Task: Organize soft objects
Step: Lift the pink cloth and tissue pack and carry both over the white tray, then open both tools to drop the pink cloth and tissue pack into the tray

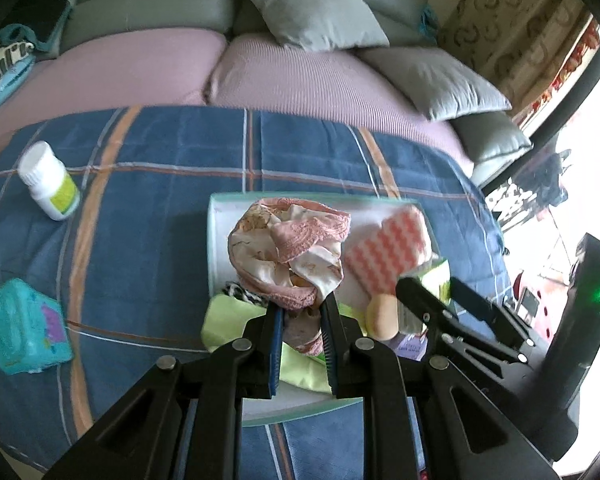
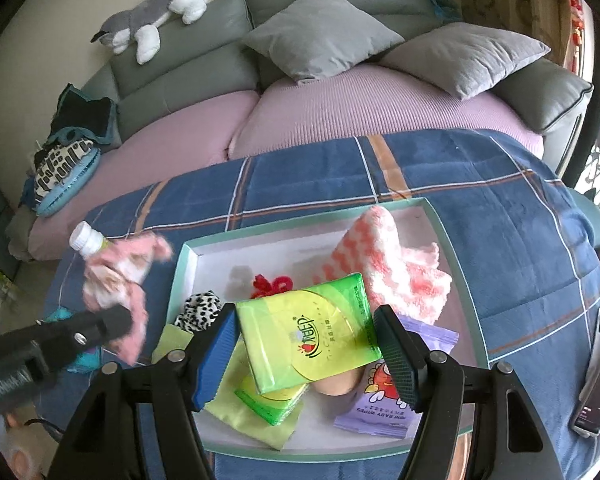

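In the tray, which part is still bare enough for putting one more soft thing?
Bare: the tray floor at its far left, between the leopard cloth and the far rim. Crowded: the near half, with tissue packs, wipes and yellow cloth.

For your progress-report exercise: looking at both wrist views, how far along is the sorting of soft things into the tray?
Done: a pink-and-white towel, leopard-print cloth and wipes pack already lie in the tray. In hand: the left gripper is shut on a pink floral cloth, and the right gripper is shut on a green tissue pack above the tray. Left: a teal pack still sits on the blue blanket.
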### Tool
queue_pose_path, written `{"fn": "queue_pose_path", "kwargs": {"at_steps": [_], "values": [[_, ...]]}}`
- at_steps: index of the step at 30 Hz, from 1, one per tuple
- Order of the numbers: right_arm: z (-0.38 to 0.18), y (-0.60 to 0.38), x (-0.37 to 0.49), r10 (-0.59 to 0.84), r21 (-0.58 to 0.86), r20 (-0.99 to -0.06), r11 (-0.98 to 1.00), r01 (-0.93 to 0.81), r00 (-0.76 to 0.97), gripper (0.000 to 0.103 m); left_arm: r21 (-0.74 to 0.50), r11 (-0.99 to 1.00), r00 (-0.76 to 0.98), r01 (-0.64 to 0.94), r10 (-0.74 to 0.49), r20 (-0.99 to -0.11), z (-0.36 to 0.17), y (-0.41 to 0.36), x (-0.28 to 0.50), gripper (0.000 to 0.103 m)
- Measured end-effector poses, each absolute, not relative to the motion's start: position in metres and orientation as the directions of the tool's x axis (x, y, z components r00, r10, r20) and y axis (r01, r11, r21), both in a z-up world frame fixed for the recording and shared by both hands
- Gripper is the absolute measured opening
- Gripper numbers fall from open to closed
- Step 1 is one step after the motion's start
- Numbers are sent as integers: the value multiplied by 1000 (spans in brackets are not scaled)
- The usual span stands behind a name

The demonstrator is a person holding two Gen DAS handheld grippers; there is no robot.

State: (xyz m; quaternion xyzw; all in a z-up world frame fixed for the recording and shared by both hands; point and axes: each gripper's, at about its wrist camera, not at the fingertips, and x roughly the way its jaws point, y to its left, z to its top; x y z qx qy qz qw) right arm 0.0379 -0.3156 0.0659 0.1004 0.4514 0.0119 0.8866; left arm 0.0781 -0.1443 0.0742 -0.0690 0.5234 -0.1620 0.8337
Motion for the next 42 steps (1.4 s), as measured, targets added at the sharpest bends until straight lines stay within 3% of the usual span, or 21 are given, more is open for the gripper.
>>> {"fn": "queue_pose_path", "kwargs": {"at_steps": [10,35,37,39,42], "values": [[40,-316,47,82,149,-843,985,84,532,72,-298,936,305,185,-343,-888,32,-152,87,18],[23,-312,53,69,125,-864,989,79,498,72,-290,941,218,177,-325,-920,-13,-160,92,18],[24,-312,53,68,123,-863,990,77,500,72,-286,940,223,186,-324,-919,-8,-160,91,20],[26,-310,53,58,109,-860,992,72,507,73,-283,940,232,193,-324,-917,-3,-161,91,29],[33,-310,51,47,98,-850,993,69,525,74,-276,940,251,199,-321,-913,6,-161,91,35]]}}
